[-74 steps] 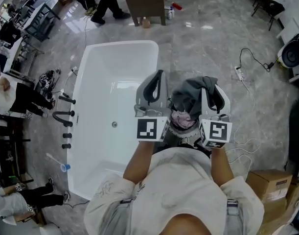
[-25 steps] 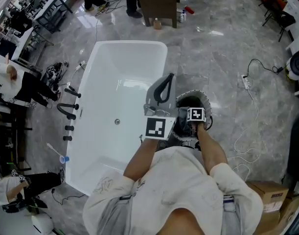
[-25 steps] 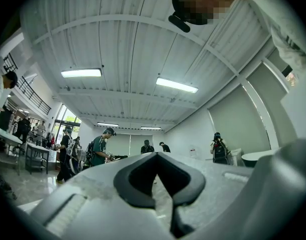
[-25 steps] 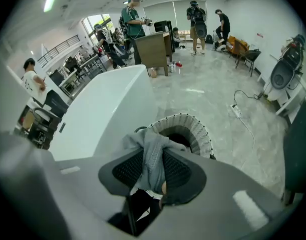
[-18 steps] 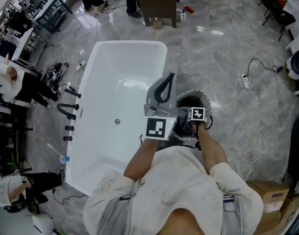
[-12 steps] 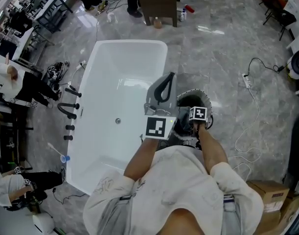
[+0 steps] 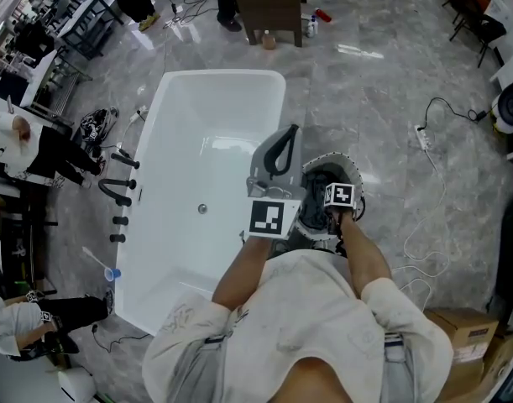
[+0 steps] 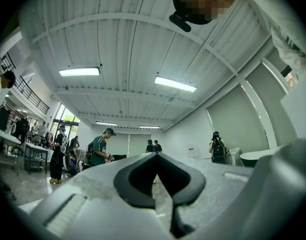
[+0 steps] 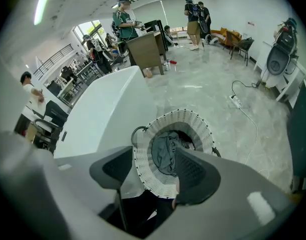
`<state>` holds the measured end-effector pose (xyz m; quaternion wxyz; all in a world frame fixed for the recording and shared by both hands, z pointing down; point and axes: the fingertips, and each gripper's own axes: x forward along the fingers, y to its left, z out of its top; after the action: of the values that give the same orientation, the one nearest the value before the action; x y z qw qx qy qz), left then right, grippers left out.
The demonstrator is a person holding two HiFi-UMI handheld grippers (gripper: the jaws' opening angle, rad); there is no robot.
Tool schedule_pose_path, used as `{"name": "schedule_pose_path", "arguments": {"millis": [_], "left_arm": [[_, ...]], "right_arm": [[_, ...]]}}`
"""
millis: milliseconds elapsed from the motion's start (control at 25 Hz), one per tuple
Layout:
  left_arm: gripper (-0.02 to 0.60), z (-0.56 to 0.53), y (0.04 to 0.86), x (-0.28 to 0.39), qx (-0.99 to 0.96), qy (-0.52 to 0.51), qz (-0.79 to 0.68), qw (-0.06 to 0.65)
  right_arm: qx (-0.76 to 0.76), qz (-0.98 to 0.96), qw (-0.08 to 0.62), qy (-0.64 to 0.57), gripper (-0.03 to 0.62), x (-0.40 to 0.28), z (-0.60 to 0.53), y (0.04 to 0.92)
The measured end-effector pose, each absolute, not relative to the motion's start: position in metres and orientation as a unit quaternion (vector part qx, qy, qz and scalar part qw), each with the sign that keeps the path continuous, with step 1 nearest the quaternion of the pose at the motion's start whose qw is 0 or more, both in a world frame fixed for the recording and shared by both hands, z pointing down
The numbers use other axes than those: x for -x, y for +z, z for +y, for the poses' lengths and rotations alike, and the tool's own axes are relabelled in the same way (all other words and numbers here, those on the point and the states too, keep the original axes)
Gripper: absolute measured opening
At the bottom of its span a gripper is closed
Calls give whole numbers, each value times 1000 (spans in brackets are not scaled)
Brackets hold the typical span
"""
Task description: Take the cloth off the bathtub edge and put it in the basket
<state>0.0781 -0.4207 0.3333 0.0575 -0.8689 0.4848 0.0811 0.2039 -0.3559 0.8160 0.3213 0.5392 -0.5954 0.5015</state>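
- The right gripper [image 9: 155, 166] is held pointing steeply down over the basket [image 9: 179, 115]. Its jaws have just been opening, and they are seen standing apart now, released, with nothing pinched.
- The grey cloth [image 9: 165, 151] is caught through the gap between those jaws, but it is touched by neither pad.
- The cloth is found lying crumpled inside the basket, down against the white woven wall.
- The basket is set on the grey floor [image 7: 365, 107], just beside the long side of the white bathtub [image 7: 214, 116].
- The left gripper [image 8: 157, 154] is held roughly level, looking out across the hall. Its jaws are clenched tip to tip, with nothing gripped between them.
- From the head view, both grippers are seen carried close together in front of the person's white shirt [image 7: 306, 309], the left over the bathtub's near rim, the right over the basket.
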Motion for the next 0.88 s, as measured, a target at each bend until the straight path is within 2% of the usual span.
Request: {"name": "schedule_pose_path", "arguments": {"millis": [440, 880], "left_arm": [[0, -421, 334, -68, 862, 83, 497, 57], [0, -423, 340, -28, 831, 82, 548, 53]], "right_arm": [[-544, -635, 289, 466, 270, -189, -383, 789], [-524, -759, 239, 303, 270, -131, -453, 687]]}}
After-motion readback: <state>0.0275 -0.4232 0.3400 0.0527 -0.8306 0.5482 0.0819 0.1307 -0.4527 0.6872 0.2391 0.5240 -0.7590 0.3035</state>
